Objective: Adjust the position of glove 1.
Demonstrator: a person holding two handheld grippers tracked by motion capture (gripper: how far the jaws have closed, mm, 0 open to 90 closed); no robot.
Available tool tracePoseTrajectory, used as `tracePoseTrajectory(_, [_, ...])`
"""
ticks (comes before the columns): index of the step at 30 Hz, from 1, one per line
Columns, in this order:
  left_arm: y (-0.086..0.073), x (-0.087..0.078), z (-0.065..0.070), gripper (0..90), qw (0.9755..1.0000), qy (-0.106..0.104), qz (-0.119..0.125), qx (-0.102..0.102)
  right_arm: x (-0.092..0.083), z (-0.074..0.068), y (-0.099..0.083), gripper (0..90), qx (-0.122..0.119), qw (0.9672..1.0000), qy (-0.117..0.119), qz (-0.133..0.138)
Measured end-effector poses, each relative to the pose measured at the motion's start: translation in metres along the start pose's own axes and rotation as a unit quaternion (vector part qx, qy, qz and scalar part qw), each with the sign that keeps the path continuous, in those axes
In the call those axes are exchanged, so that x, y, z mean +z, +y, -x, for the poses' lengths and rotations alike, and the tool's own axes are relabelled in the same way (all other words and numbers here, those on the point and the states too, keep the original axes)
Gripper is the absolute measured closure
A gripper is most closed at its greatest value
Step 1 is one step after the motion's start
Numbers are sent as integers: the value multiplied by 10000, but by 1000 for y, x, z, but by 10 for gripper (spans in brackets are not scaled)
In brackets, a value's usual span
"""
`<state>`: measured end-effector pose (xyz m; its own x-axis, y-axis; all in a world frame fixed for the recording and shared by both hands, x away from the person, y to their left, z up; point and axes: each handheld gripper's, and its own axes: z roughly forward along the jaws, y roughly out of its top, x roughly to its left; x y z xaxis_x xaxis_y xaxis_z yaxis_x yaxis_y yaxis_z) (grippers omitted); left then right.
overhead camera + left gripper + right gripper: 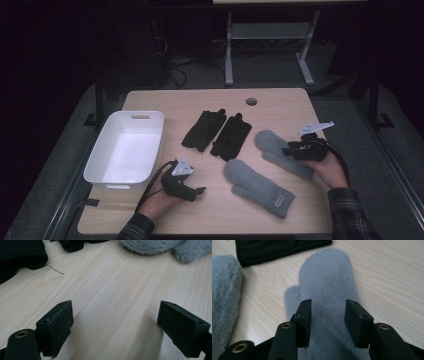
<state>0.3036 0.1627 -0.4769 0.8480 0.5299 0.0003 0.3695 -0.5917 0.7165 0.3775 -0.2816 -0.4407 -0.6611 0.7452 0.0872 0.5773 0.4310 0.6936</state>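
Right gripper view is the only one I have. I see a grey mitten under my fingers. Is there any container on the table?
Observer: Yes. A white plastic bin stands at the table's left side, and it is empty.
Operator: Where is my left gripper?
Observer: The left gripper is near the front edge, between the bin and the nearer grey mitten. Its fingers are open over bare wood.
Operator: How many black gloves are there?
Observer: Two. One black glove and a second black glove lie side by side at the table's middle.
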Motion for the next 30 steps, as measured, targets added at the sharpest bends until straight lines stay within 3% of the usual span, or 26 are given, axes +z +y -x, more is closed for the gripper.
tracePoseTrajectory(7, [0, 0, 0, 126, 10000, -1, -2, -3, 14, 1, -2, 534, -178, 9995, -91, -247])
tracePoseTrajectory(12, [0, 0, 0, 125, 10000, -1, -3, 0, 21, 4, -4, 608, -206, 9991, -136, -353])
tracePoseTrajectory(21, [0, 0, 0, 126, 10000, -1, -2, 0, 21, 4, -7, 836, -347, 9988, -97, -331])
tracePoseTrajectory(26, [0, 0, 0, 126, 10000, -1, -2, 3, 19, 7, -6, 860, -92, 9995, 4, -294])
tracePoseTrajectory(30, [0, 0, 0, 126, 10000, 0, -2, 2, 14, 9, -5, 867, -35, 9998, 59, -195])
